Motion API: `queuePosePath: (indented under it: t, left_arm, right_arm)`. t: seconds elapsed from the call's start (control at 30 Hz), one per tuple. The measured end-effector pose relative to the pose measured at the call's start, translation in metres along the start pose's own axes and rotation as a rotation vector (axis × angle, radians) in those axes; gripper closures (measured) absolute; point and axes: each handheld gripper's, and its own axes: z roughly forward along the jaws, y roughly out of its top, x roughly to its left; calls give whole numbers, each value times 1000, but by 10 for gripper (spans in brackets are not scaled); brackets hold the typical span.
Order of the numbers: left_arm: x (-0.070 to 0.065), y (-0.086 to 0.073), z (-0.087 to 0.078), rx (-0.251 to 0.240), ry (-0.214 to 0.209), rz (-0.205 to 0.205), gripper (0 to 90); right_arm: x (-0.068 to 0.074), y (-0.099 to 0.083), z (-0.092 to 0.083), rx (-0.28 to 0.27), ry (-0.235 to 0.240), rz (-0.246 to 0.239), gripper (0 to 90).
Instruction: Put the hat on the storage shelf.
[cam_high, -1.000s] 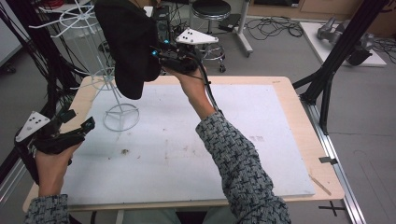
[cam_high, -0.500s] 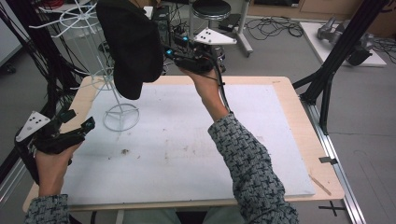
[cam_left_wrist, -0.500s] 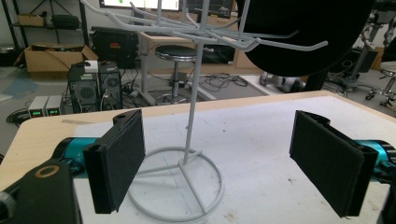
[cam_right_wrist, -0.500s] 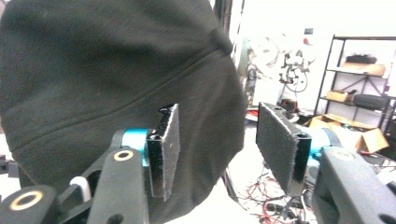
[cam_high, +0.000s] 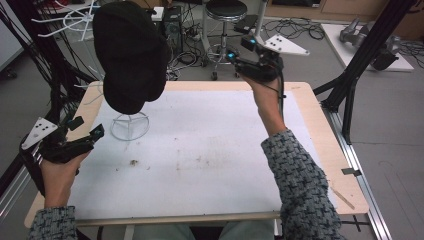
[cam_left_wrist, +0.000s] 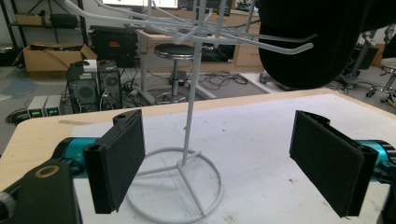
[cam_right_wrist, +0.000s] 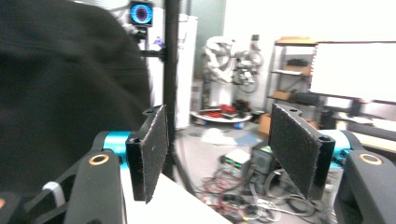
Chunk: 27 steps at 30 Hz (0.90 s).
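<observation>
A black cap (cam_high: 131, 55) hangs on a white wire rack whose ring base (cam_high: 129, 126) stands on the table's far left. My right gripper (cam_high: 240, 48) is raised over the far edge, to the right of the cap and apart from it. Its jaws have just been opening and nothing is between them. In the right gripper view the cap (cam_right_wrist: 60, 84) looms at the left, beside the open right gripper (cam_right_wrist: 217, 140). My left gripper (cam_high: 85, 131) rests low at the table's left edge, open and empty. The left gripper view has the left gripper (cam_left_wrist: 219, 158) facing the rack's pole (cam_left_wrist: 191, 107), the cap (cam_left_wrist: 322, 42) above.
A white mat (cam_high: 210, 150) covers most of the wooden table (cam_high: 320, 125). Black frame struts (cam_high: 360, 65) stand at the right edge and cables hang at the left. A stool (cam_high: 227, 10) and computer boxes sit on the floor beyond the far edge.
My right gripper has drawn away to the right from the black cap, and its jaws have spread. The cap stays hanging on the rack. The left gripper has kept still.
</observation>
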Motion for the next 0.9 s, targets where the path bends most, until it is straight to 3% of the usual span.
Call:
queuePosePath:
  t: [0.1, 0.2, 0.4, 0.63, 0.9]
  left_arm:
    - [0, 0, 3, 2, -4, 1, 184]
    - [-1, -1, 7, 4, -7, -3, 184]
    - [-1, 0, 12, 7, -11, -2, 184]
    - [0, 0, 12, 4, -7, 0, 184]
    - [-1, 0, 11, 2, -6, -3, 184]
  right_arm:
    - [-6, -1, -10, 12, -28, -5, 329]
    - [-18, -6, -34, 15, -90, -34, 289]
    - [-37, -14, -75, 31, -194, -16, 208]
    - [-52, -22, -116, 18, -256, 7, 199]
    - [-58, -39, -147, 19, -308, 33, 182]
